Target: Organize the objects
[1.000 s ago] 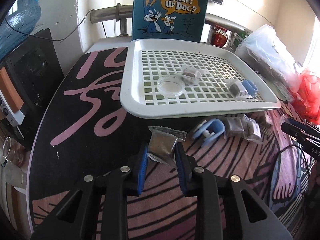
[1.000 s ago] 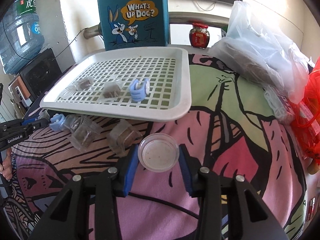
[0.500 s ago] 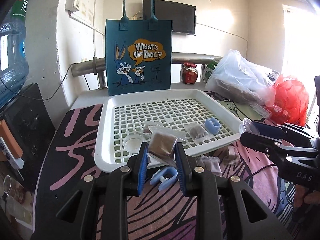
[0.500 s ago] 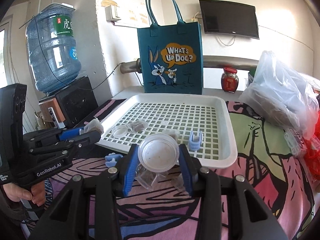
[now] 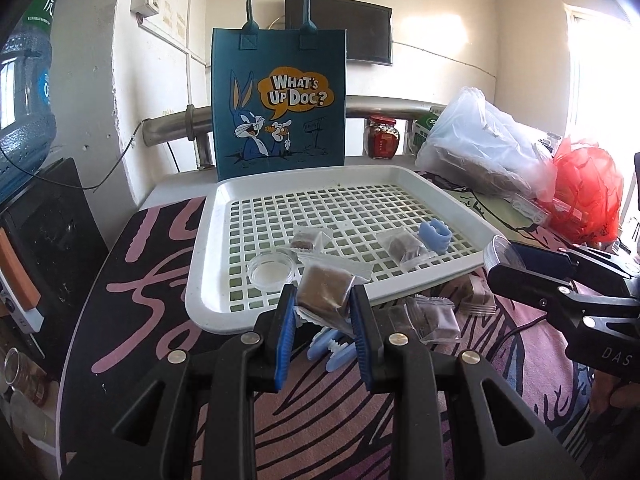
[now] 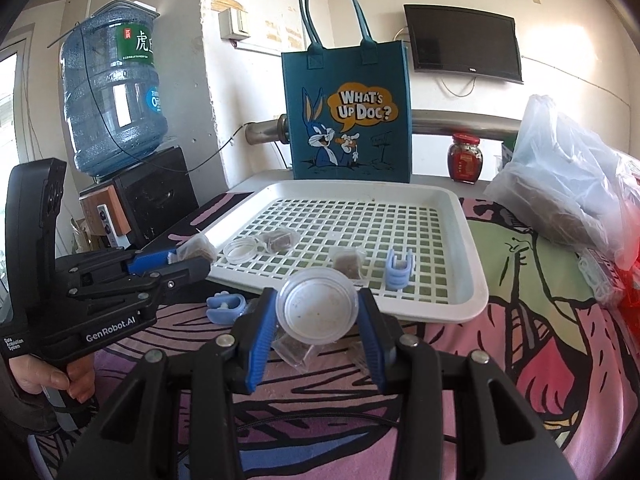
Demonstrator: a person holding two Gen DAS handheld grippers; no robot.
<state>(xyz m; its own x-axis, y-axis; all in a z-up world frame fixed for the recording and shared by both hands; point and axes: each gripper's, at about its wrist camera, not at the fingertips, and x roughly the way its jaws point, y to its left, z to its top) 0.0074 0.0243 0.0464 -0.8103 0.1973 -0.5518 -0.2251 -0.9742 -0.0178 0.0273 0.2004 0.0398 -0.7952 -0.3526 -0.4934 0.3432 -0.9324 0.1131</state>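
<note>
Nearest in the left wrist view: left gripper (image 5: 323,312) clenched on a wrapped brown packet (image 5: 325,293), held in the air just short of the near rim of the white tray (image 5: 208,312). Packet tilted, long axis running roughly across the jaws, crimped ends sticking out past both blue pads. Straight ahead and a little lower lies the tray floor, so probably a short forward carry over the rim, then release.

Nearest in the right wrist view: right gripper (image 6: 318,314) clamped on a round clear lid (image 6: 318,312), flat face toward the camera, also off the table and short of the tray's near edge. Left gripper seemingly nearer the tray's left corner, right gripper nearer the middle of the front rim.

Below on the patterned cloth (image 5: 320,420): 1 blue clip (image 5: 332,350) just under the left jaws, and at least 2 loose packets (image 5: 434,318) beside it; exact count hard to tell.

Farther, inside the tray: 1 clear round dish (image 5: 271,272), 2 packets (image 5: 310,239), 1 blue clip (image 5: 435,235).

Beyond the tray, 1 upright teal tote bag (image 5: 280,100).
</note>
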